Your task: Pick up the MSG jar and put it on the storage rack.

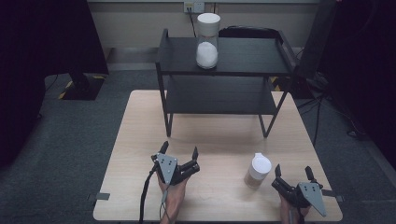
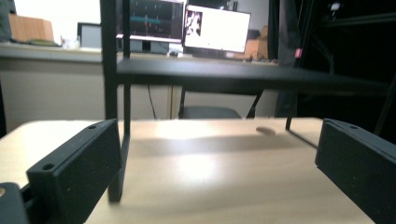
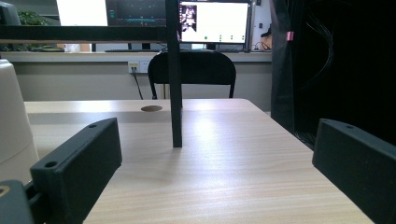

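Observation:
A black two-tier shelf (image 1: 224, 58) stands at the far half of the light wooden table (image 1: 140, 140). On its top tier sits a tall clear jar (image 1: 207, 41) with a white lid and white powder inside. A shorter white-lidded jar (image 1: 258, 170) with tan contents stands on the table near the front right. My left gripper (image 1: 180, 151) rests open near the front middle, nothing between its fingers. My right gripper (image 1: 293, 171) is open just right of the short jar, whose side (image 3: 14, 126) shows at the left edge of the right gripper view.
The shelf's front legs (image 1: 168, 125) (image 1: 264, 127) stand mid-table; one leg (image 2: 112, 93) rises close ahead in the left gripper view, another (image 3: 174, 74) in the right gripper view. A black chair (image 3: 191, 72) and monitors (image 2: 215, 28) lie beyond the table.

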Tool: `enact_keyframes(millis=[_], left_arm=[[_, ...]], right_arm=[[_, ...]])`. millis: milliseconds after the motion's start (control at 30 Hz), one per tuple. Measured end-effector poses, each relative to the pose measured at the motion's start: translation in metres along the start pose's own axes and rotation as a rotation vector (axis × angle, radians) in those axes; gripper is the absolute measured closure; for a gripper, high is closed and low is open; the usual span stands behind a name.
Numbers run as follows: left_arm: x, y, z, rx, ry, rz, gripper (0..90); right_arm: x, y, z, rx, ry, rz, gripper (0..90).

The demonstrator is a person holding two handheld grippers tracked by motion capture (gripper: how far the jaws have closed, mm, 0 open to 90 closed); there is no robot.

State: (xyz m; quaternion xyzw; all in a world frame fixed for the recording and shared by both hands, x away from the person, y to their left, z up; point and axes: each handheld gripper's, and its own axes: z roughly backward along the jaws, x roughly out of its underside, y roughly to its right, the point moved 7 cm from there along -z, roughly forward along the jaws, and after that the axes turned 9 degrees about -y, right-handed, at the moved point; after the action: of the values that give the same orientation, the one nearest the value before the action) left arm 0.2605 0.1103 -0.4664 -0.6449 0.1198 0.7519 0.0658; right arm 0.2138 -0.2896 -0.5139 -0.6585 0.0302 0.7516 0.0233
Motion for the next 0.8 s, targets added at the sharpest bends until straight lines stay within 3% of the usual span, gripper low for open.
enact_keyframes(millis=[67, 167, 333, 433, 800], left_arm=[[0.005, -0.002, 0.001, -0.012, -0.008, -0.008, 0.0], [0.014, -0.001, 0.002, -0.042, 0.012, -0.060, 0.0], [0.024, -0.004, 0.004, -0.040, 0.000, -0.068, 0.0], [0.027, -0.005, 0.006, -0.042, -0.008, -0.105, 0.0], [0.039, -0.006, 0.003, -0.046, -0.028, -0.103, 0.0]], right_arm=[[0.000, 0.000, 0.000, 0.000, 0.000, 0.001, 0.0], [0.000, -0.001, 0.000, 0.002, 0.001, 0.006, 0.0], [0.000, 0.000, 0.000, 0.001, 0.001, 0.003, 0.0], [0.000, 0.000, 0.000, 0.001, 0.000, 0.006, 0.0], [0.000, -0.001, 0.000, 0.003, 0.002, 0.004, 0.0]])
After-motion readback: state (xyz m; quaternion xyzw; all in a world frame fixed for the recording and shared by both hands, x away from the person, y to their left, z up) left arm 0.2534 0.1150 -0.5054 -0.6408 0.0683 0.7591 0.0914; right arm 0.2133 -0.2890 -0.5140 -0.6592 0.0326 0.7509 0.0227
